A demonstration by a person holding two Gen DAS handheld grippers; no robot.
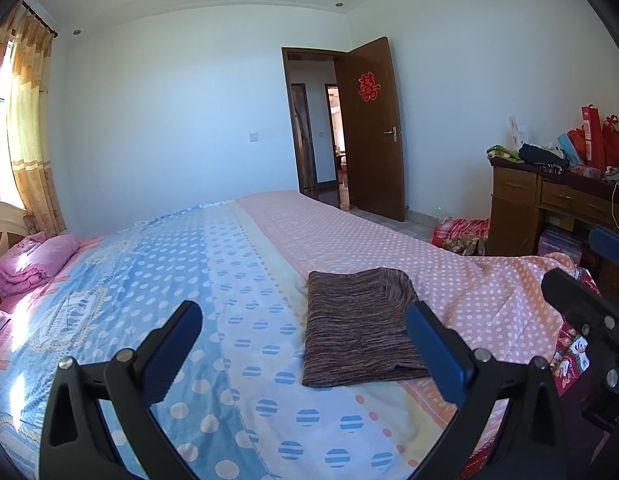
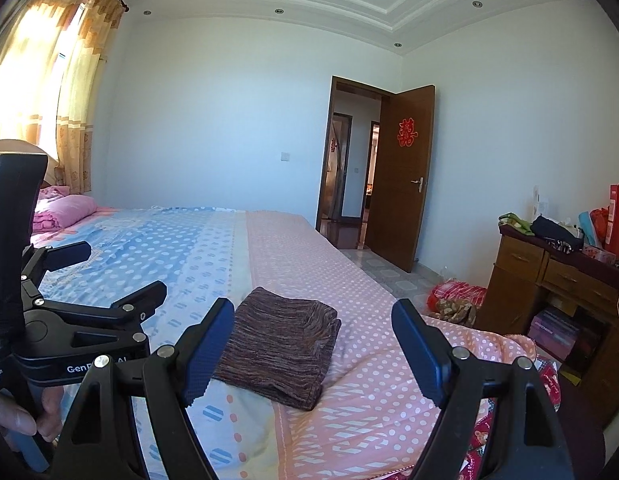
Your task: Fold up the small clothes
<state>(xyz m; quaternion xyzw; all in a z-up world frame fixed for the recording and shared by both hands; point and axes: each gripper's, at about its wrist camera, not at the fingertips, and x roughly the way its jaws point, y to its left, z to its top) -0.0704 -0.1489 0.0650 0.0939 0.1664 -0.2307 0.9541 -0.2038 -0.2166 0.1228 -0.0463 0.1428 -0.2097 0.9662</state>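
Note:
A small brown striped garment (image 1: pixel 355 326) lies folded into a neat rectangle on the bed, and shows in the right wrist view (image 2: pixel 279 344) too. My left gripper (image 1: pixel 305 320) is open and empty, raised above the bed just before the garment, not touching it. My right gripper (image 2: pixel 313 320) is open and empty, also raised in front of the garment. The left gripper shows at the left of the right wrist view (image 2: pixel 125 268), open. Part of the right gripper shows at the right edge of the left wrist view (image 1: pixel 581 304).
The bed (image 1: pixel 189 264) has a blue and pink polka-dot sheet. Folded pink bedding (image 1: pixel 29 260) lies at its head on the left. A wooden desk (image 2: pixel 549 280) piled with bags stands at the right, with red cloth (image 2: pixel 453 298) on the floor. An open door (image 2: pixel 401 176) is beyond.

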